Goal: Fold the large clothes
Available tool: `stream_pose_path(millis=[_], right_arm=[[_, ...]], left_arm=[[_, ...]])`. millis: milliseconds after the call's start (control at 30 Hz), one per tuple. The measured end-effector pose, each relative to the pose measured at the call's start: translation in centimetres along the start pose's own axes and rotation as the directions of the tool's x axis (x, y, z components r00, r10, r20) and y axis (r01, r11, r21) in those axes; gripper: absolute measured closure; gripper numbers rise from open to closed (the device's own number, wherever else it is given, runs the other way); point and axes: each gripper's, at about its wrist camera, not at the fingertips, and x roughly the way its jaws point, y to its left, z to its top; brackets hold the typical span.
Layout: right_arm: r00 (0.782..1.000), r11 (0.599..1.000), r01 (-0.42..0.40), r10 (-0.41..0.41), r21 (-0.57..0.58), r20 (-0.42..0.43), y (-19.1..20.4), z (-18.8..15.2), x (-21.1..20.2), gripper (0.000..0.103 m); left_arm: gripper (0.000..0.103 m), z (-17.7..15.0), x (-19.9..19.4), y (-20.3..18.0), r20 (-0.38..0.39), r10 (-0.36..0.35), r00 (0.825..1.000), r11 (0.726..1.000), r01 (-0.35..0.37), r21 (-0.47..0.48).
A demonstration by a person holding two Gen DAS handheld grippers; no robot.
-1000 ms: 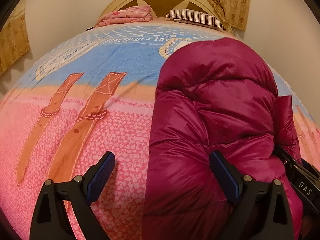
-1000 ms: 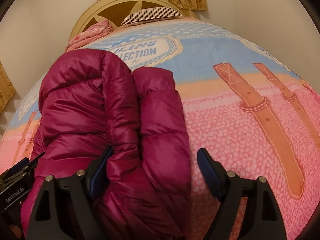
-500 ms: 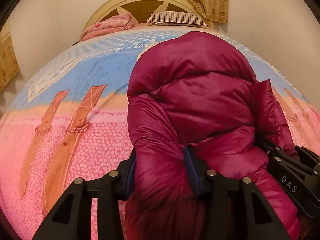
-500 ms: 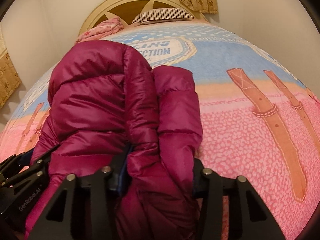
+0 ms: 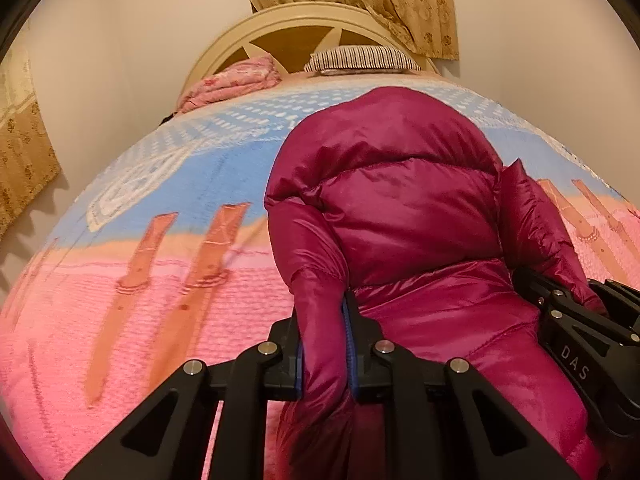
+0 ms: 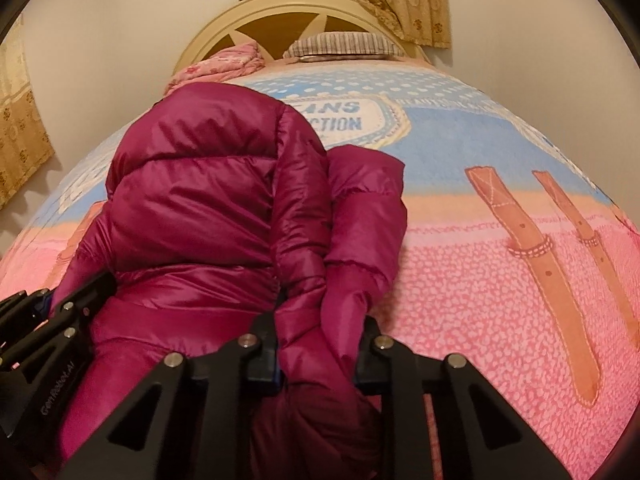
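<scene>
Magenta puffer jacket (image 5: 400, 208): big, puffy, light by look; lies lengthwise down middle of bed (image 5: 140, 280), far end toward headboard (image 5: 288, 28), near end at foot edge in my grip. Shell glossy, likely slippery; filling soft, will squash and spring back. No stiffness, so I expect sag between two holds. My left hand-held gripper (image 5: 324, 344) narrow, jaws closing on left side roll; my right hand-held gripper (image 6: 316, 344) narrow, closing on right sleeve bunch. Best hold: thick quilted edge, deep bite.
</scene>
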Motion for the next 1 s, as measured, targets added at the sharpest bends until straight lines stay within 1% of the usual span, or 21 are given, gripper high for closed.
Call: stream_pose_path(millis=[167, 300, 500, 700, 1000], right_arm=[[0.999, 0.999, -0.048, 0.048, -0.025, 0.009, 2.1, 0.4, -0.6, 0.081], [0.995, 0.994, -0.097, 0.098, -0.058, 0.027, 5.0, 0.9, -1.2, 0.082], [0.986, 0.979, -0.158, 0.164, -0.127, 0.041, 9.4, 1.6, -1.8, 0.084], [0.976, 0.958, -0.202, 0.215, -0.204, 0.043, 13.7, 2.6, -2.0, 0.084], [0.961, 0.923, -0.262, 0.277, -0.28, 0.016, 18.7, 2.5, -1.3, 0.084]], left_arm=[[0.088, 0.4, -2.2, 3.3, 0.032, 0.024, 0.999, 0.999, -0.023, -0.037], [0.088, 0.5, -3.7, 6.6, 0.057, 0.061, 0.997, 0.996, -0.056, -0.073], [0.089, 0.7, -5.1, 11.4, 0.072, 0.113, 0.991, 0.987, -0.103, -0.127], [0.091, 0.2, -6.0, 16.1, 0.078, 0.163, 0.984, 0.972, -0.146, -0.186], [0.092, -0.8, -6.7, 20.9, 0.062, 0.22, 0.974, 0.949, -0.198, -0.245]])
